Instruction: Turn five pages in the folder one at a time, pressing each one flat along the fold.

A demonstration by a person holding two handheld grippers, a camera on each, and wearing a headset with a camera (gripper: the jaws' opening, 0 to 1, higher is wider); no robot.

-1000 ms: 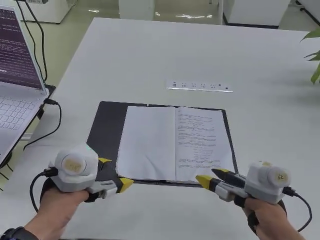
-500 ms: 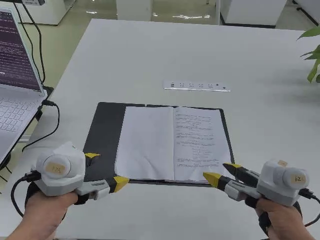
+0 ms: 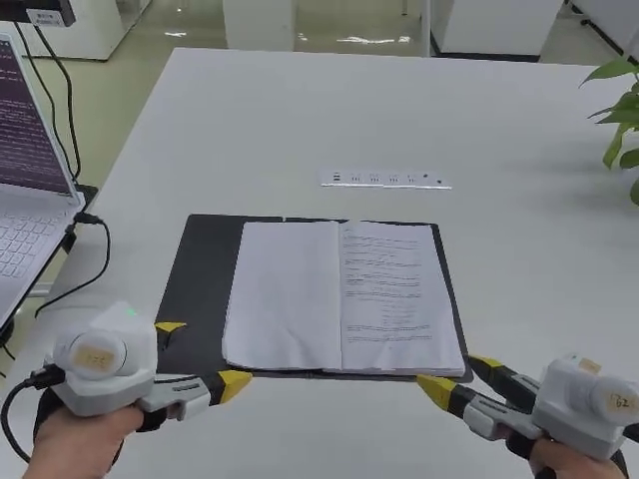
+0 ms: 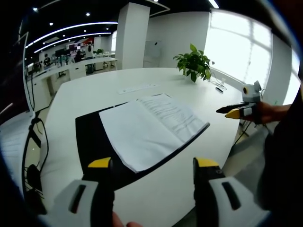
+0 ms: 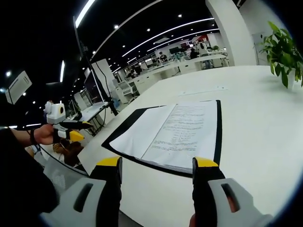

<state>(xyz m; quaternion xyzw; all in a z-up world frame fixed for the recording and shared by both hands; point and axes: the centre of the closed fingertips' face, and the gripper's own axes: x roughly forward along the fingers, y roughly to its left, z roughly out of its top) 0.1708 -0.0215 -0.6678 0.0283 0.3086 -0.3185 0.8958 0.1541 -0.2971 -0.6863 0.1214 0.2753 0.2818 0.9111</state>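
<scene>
folder: flat rectangular cover, matte black, lying open on the smooth white surface, just ahead of both jaw sets and between the two hand-held grippers.
left page: blank white paper, a little wrinkled at the corner nearest the left hand-held gripper.
right page: fine printed lines, lying flat, its near corner just ahead of the right hand-held gripper.

left hand-held gripper: pale grey plastic body, dark jaws capped with yellow tips. jaws spread wide, nothing between them. one tip is over the black cover's near-left corner, the other just off the near edge (contact cannot be told).
right hand-held gripper: same build, jaws parted, nothing held. tips just short of the folder's near-right corner, apart from it.

beyond the folder, well ahead of both hand-held grippers: narrow silvery socket strip set flush in the surface.
out past the left hand-held gripper: open laptop with a thin black cable.
out past the right one: green leafy plant.

vs 1.0 s ago: same spread open, pages lie as before. both hand-held grippers have drawn back toward the person. the right tip overlapped the folder's near edge then and is clear of it now (the view itself has also shifted).
</scene>
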